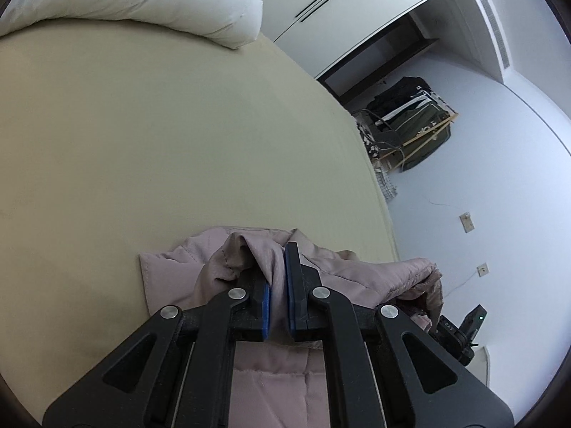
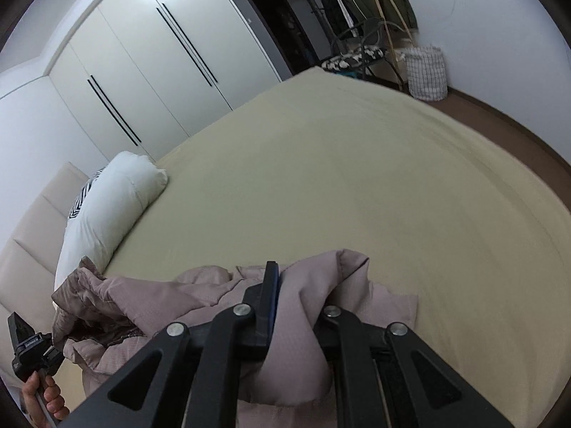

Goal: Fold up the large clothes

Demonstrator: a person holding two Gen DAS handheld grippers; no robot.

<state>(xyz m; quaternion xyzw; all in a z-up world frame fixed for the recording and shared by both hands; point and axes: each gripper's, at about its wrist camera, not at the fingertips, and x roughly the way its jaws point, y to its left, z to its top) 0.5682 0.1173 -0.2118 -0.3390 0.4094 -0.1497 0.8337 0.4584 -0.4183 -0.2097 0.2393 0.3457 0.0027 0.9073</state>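
A dusty-pink quilted jacket (image 1: 178, 278) hangs bunched between both grippers just above the beige bed (image 1: 178, 125). My left gripper (image 1: 278, 278) is shut on a fold of the jacket, which fills the gap between its blue pads. In the right wrist view the same jacket (image 2: 171, 296) drapes over my right gripper (image 2: 296, 292), which is shut on a thick fold; its right finger is hidden under fabric. The left gripper and the hand holding it (image 2: 32, 363) show at the lower left of the right wrist view.
A white pillow (image 2: 107, 210) lies at the head of the bed by a padded headboard (image 2: 32, 232). White wardrobes (image 2: 142, 64), a chair (image 2: 353, 53), hanging clothes (image 1: 417, 117) and a checked laundry basket (image 2: 426, 73) stand beyond the bed.
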